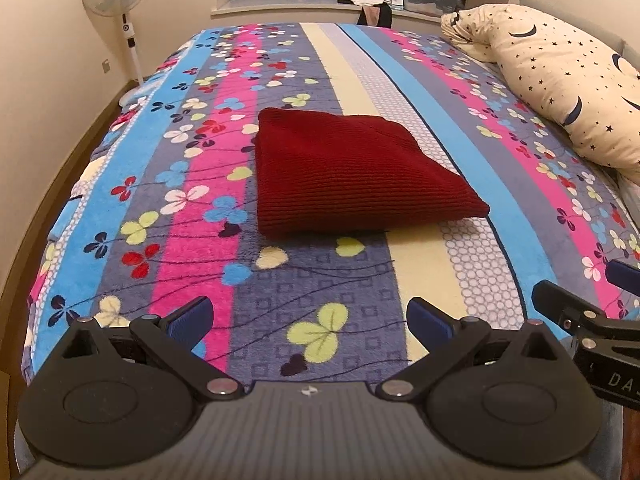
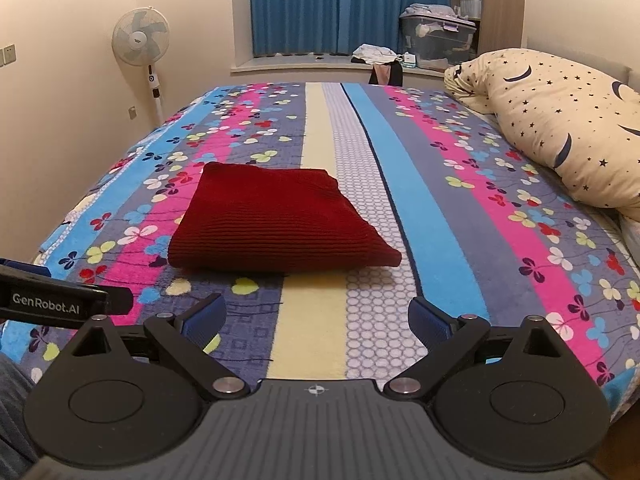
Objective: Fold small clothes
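A dark red knitted garment [image 1: 344, 172] lies folded into a compact square on the striped flowered blanket [image 1: 168, 208]; it also shows in the right wrist view [image 2: 276, 220]. My left gripper [image 1: 310, 320] is open and empty, held over the blanket's near part, well short of the garment. My right gripper [image 2: 318, 320] is open and empty too, beside the left one and equally short of the garment. The right gripper's side shows at the right edge of the left wrist view [image 1: 580, 312], and the left gripper's body at the left edge of the right wrist view [image 2: 60, 300].
A cream pillow with stars and moons [image 1: 560, 80] lies along the bed's right side. A standing fan [image 2: 140, 40] is by the left wall. A windowsill with clothes and a storage box [image 2: 436, 44] is behind the bed, under blue curtains.
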A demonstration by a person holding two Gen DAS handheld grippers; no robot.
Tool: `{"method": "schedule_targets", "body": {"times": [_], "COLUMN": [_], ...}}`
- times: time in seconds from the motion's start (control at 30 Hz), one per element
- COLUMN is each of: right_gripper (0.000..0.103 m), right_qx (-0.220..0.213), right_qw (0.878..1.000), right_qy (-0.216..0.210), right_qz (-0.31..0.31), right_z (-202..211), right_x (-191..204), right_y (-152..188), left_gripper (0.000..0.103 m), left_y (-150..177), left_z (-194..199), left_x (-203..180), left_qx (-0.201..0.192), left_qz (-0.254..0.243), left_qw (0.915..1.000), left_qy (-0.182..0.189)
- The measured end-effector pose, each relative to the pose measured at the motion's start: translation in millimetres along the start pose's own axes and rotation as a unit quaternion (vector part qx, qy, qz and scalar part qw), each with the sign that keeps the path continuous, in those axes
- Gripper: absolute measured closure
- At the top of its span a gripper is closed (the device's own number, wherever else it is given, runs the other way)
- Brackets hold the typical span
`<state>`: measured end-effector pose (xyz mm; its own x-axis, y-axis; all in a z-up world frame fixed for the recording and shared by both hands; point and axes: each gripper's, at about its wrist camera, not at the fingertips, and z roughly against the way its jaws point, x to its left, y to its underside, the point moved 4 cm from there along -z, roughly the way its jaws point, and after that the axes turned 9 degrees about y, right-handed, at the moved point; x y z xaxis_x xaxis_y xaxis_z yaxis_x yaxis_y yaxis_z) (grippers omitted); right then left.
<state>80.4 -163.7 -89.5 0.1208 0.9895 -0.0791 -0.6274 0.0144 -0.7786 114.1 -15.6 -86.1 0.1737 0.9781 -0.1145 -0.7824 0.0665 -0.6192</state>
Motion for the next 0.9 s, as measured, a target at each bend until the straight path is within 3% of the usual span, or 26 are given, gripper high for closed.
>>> {"method": "schedule_targets", "body": {"times": [0.9], "right_gripper": [0.005], "right_qx": [0.006], "right_qw": [1.0], "right_qy": [-0.001], "right_qz": [0.001], "right_z": [-3.1], "right_x": [3.4], "right_y": [-2.1], "left_gripper": [0.0], "left_y": [-4.5], "left_z": [5.4], "left_x": [2.7], "left_qx": [-0.002], "left_qz": [0.001], "left_qw": [1.0], "left_qy": [-0.008]}}
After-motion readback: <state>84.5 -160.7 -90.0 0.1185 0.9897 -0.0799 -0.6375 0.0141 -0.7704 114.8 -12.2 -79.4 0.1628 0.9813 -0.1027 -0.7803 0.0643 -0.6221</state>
